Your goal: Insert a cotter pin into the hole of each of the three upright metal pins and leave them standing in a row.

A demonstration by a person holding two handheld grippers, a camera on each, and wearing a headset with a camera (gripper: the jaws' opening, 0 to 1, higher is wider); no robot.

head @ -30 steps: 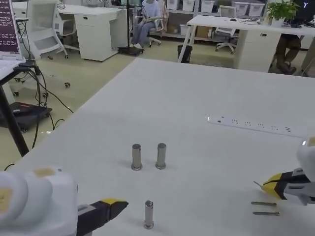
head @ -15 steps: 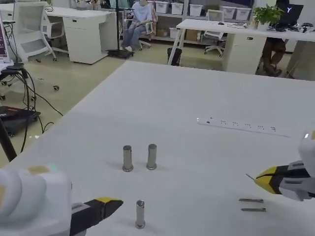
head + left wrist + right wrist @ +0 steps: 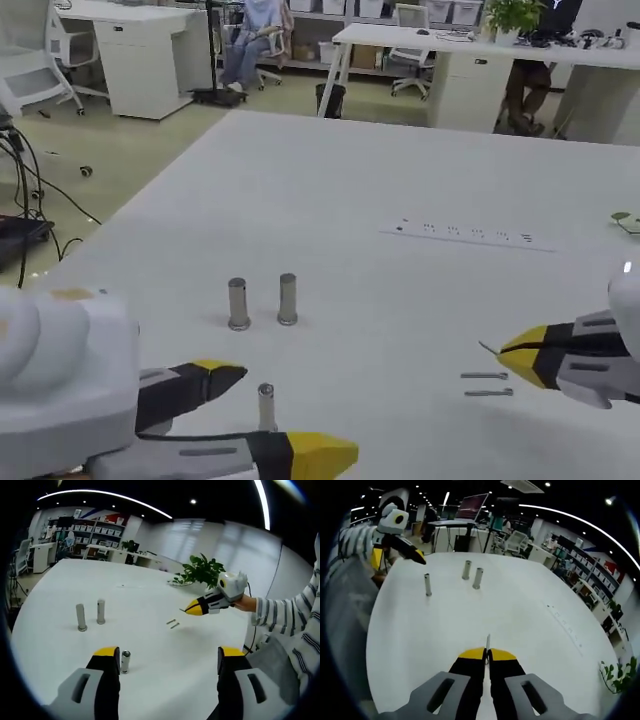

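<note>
I'm pinching a cotter pin (image 3: 488, 647) in my right gripper (image 3: 505, 352), its length pointing leftward toward the nearest upright metal pin (image 3: 125, 661), which is standing on the tabletop (image 3: 350, 200) inside my wide-open left gripper (image 3: 169, 655).

Three grey cylindrical metal pins (image 3: 287, 298) stand upright; two thin cotter pins (image 3: 484, 376) lie flat, a third cotter pin (image 3: 488, 642) is in the right gripper (image 3: 505, 352).
</note>
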